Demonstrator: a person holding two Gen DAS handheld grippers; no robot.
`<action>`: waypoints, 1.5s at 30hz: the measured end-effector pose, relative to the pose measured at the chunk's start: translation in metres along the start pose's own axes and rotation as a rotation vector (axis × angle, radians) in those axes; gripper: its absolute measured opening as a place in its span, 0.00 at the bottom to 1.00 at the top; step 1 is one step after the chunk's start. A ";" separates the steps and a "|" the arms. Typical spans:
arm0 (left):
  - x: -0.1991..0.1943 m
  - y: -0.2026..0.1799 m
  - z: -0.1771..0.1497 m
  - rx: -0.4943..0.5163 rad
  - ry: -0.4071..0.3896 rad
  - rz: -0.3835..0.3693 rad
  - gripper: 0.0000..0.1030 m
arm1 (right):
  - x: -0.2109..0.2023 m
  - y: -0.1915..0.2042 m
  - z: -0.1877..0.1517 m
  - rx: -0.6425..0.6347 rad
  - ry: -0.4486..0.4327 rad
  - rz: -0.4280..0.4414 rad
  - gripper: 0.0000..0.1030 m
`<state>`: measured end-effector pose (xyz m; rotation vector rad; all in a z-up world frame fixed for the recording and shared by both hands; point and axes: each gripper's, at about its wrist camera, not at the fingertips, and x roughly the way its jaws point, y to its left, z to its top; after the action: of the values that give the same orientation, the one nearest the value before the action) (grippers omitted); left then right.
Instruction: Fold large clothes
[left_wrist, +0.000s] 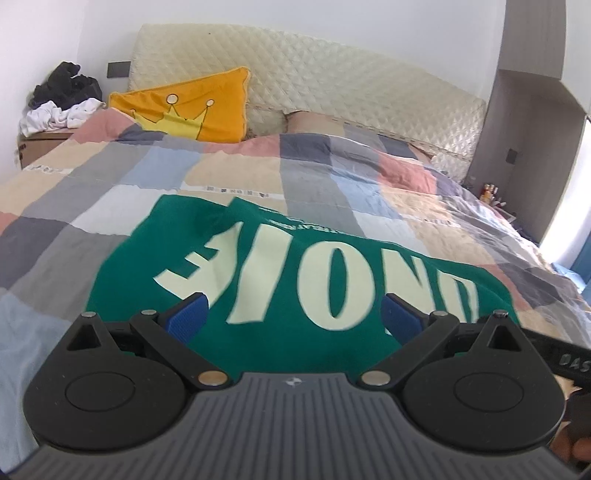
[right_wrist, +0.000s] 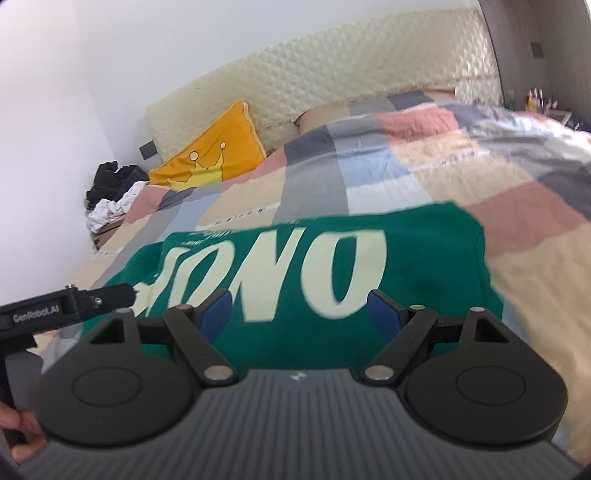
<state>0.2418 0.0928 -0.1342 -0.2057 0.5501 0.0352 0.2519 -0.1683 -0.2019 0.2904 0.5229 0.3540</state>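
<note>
Fingers of the left gripper (left_wrist: 293, 314) and right gripper (right_wrist: 297, 310) are spread apart, empty; below them, mid-frame, a folded green sweatshirt (left_wrist: 258, 266) with cream lettering is laid on the bed (left_wrist: 110, 192).

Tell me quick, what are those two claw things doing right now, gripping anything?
Left gripper: open, fingers spread, holding nothing, above the green garment.
Right gripper: open, holding nothing, also above the green garment.

Right gripper (right_wrist: 297, 308) hovering above green garment (right_wrist: 424, 258), blue pads wide apart, nothing between them. Garment lying folded on patchwork quilt (right_wrist: 369, 173). Left gripper (right_wrist: 66, 306) poking in at left edge. Orange cushion (right_wrist: 218, 147) leaning against quilted headboard (right_wrist: 332, 74).
</note>
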 end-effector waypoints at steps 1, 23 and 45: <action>-0.002 -0.002 -0.001 0.004 -0.001 -0.002 0.98 | 0.001 0.001 -0.002 0.007 0.005 0.005 0.79; 0.031 -0.005 -0.009 -0.035 0.152 -0.032 0.98 | 0.046 -0.045 -0.030 0.498 0.164 0.125 1.00; 0.052 0.022 -0.011 -0.270 0.215 -0.139 0.99 | 0.090 -0.063 -0.058 0.956 0.237 0.251 1.00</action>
<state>0.2785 0.1104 -0.1748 -0.5145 0.7445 -0.0483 0.3095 -0.1785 -0.3111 1.2570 0.8727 0.3636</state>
